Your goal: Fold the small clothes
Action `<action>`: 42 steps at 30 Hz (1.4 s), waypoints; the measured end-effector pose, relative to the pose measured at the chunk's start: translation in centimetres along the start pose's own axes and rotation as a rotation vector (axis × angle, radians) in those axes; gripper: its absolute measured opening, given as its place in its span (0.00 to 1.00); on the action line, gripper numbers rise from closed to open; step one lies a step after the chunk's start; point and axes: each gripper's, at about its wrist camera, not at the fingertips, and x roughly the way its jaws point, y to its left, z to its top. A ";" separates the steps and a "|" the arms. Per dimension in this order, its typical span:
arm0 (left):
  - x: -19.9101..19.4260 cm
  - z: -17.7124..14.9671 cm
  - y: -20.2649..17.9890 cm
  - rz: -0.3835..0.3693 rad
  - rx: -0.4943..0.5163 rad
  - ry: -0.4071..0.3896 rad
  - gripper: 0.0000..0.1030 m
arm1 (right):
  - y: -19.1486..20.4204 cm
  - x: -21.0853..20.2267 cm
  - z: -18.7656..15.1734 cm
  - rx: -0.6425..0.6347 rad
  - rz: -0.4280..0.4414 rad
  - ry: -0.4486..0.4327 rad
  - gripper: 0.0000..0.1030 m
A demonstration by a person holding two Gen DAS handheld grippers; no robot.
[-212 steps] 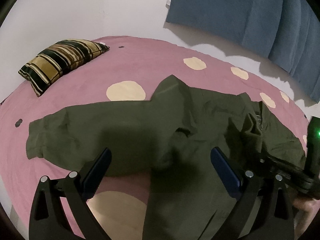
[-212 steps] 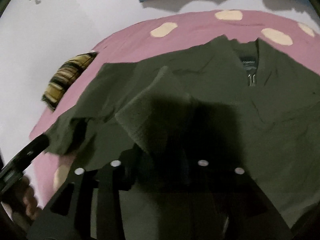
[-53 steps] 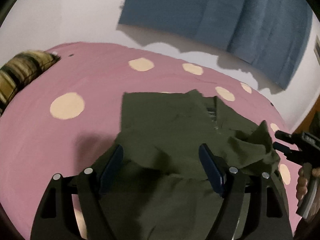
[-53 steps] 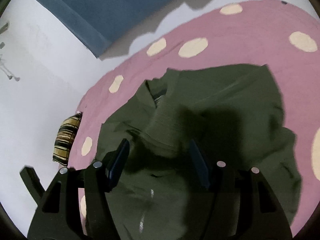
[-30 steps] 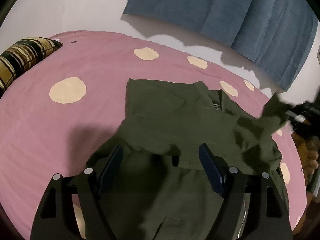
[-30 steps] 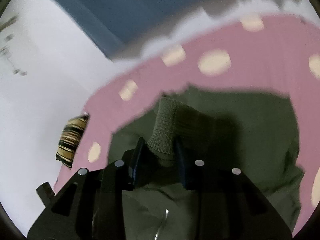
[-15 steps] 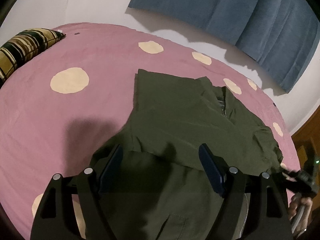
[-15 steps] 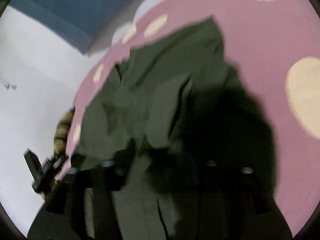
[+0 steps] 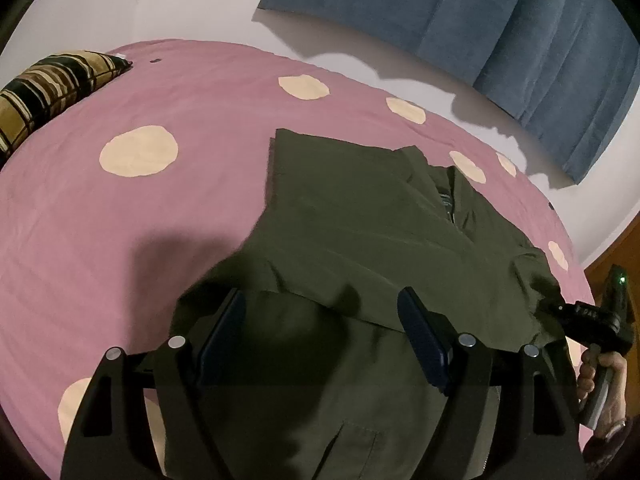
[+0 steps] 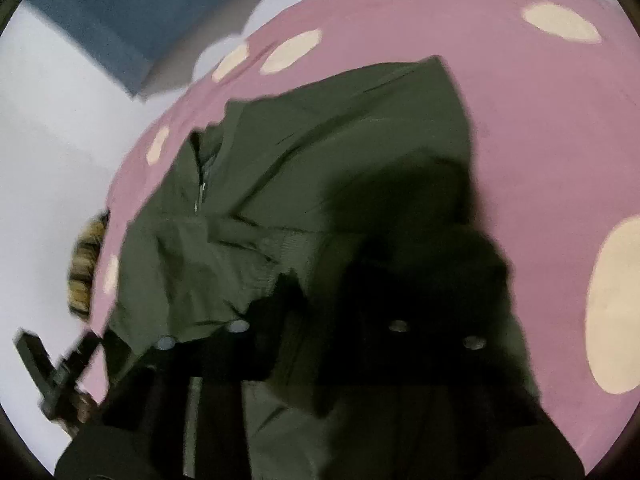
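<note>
pink bedspread point(image 9: 120, 220) with cream dots; striped pillow point(image 9: 44, 88) at far left corner. olive jacket point(image 9: 360, 232), smooth woven, lies mid-bed, both sleeves now folded inward, no longer spread. left gripper point(image 9: 320, 332): jaws wide apart, holding nothing. right gripper point(image 10: 316, 332): blurred, in shadow; state cannot be told.

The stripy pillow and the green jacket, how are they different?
The pillow has black and gold stripes; the jacket is plain dark green. The pillow is plump and sits at the far left edge of the bed; the jacket lies flat and folded in the middle. The jacket looks far bigger here. Both rest on the same pink spotted bed.
</note>
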 end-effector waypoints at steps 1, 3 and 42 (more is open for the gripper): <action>0.1 0.0 0.0 0.000 -0.001 0.001 0.75 | 0.5 -0.1 0.0 -0.031 -0.012 -0.013 0.16; 0.2 0.0 0.0 0.004 -0.004 0.002 0.75 | 1.8 -1.3 0.0 -0.088 0.002 -0.071 0.13; -7.4 -6.8 6.0 -0.092 0.204 0.133 0.79 | -8.2 -12.5 -13.0 0.061 0.151 -0.026 0.55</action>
